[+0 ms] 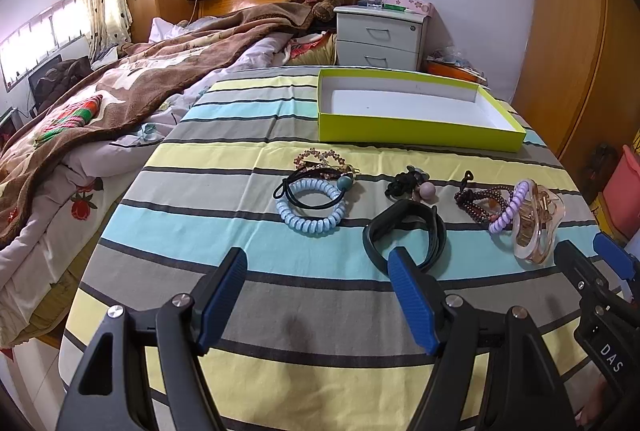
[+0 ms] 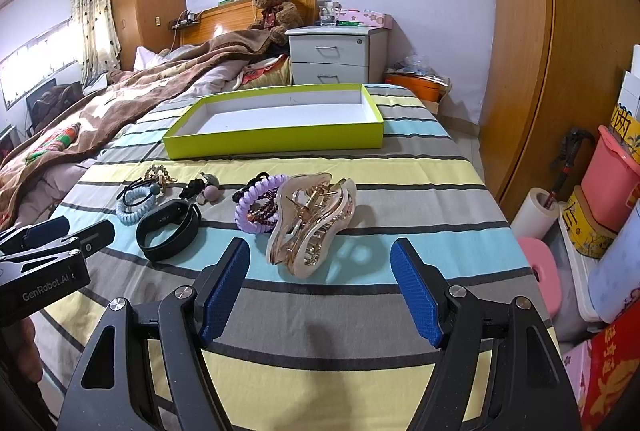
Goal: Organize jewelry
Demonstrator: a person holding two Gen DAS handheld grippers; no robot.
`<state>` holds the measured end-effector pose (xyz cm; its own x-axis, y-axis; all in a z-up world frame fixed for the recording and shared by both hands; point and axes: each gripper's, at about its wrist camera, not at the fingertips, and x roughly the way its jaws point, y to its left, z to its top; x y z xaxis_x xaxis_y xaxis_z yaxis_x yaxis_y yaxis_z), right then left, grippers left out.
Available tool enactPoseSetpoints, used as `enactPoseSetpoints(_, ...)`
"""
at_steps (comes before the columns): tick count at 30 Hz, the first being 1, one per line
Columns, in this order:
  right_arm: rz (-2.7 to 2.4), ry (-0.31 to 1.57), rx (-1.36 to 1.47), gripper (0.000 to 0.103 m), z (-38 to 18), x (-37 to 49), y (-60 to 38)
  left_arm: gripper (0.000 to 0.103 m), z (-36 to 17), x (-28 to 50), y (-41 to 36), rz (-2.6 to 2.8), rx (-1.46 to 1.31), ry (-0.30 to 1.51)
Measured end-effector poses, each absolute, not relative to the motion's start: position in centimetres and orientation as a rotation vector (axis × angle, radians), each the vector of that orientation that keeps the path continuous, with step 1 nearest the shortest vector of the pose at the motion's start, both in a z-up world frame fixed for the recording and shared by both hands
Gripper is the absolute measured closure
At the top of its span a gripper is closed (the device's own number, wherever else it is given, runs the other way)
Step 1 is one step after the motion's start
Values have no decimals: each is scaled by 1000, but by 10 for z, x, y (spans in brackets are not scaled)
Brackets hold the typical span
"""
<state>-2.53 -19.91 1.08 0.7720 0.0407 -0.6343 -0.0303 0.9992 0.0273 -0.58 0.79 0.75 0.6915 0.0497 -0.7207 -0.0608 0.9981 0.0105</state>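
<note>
1. Left wrist view: the left tongs (image 1: 318, 295) are spread wide and hold nothing, hovering low over the striped cloth (image 1: 256, 295) on the bed. Their right finger overlaps the near edge of the black band (image 1: 404, 235) in this view; whether it touches the band I cannot tell.
2. Right wrist view: the right tongs (image 2: 320, 289) are also spread and empty, with the clear claw clip (image 2: 310, 225) lying just ahead of the gap between the fingers, not yet gripped.
3. Just beyond the tongs, the jewelry lies in a loose row across the cloth. From left: a blue coil tie (image 1: 311, 207) with a black elastic across it and a gold flower piece (image 1: 320, 157) behind; the black band; a black knot with beads (image 1: 412, 185); a dark bead bracelet (image 1: 478, 205); a purple coil tie (image 1: 506, 209) touching the claw clip.
4. Farther back, well apart from the row, the green box (image 1: 416, 129) sits open. Its white floor is bare in both views.
5. Progress, as I judge it: nothing is sorted yet. Every piece visible is on the cloth and none is in the box, so the whole job remains.
6. Likely first steps: the right tongs close on the claw clip, the left on the black band, and each carries its piece to the box.
</note>
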Motion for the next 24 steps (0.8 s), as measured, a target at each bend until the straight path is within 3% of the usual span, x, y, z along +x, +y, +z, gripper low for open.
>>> enactPoseSetpoints(24,38,686,17,30,11,-25,-199,28,9,-9,8,72,-10,798)
